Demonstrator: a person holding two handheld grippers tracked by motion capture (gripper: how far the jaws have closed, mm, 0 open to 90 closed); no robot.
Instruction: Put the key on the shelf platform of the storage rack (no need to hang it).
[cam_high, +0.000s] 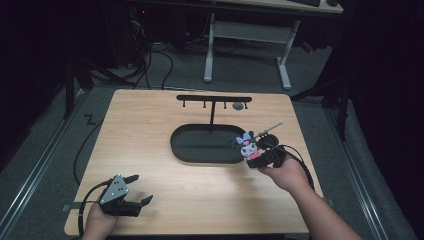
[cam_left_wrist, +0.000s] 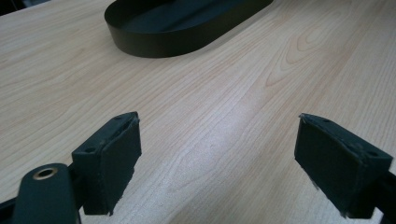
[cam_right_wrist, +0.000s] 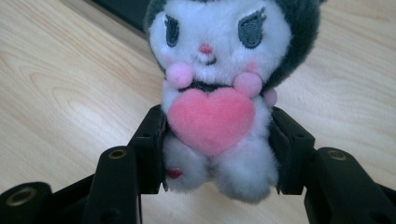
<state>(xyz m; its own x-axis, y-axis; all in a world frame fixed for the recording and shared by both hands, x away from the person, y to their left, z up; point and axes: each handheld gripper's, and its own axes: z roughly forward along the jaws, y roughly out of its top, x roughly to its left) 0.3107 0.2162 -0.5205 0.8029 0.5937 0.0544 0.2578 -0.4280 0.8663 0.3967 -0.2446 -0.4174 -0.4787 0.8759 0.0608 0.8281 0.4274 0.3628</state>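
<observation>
we've got right gripper (cam_right_wrist: 217, 154) clamped on white-and-grey plush doll with pink heart (cam_right_wrist: 217, 88), just right of black oval metal tray (cam_high: 200, 152) | left gripper (cam_left_wrist: 217, 163) gaping, idle | likely hanging/placing left

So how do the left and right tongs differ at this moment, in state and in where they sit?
The left tongs are open and hold nothing, while the right tongs are shut on the plush toy, pinching its body from both sides. The left tongs sit near the table's front left corner, far from the black tray; the right tongs are beside the tray's right end. Both are hand-held with black jaws.
</observation>
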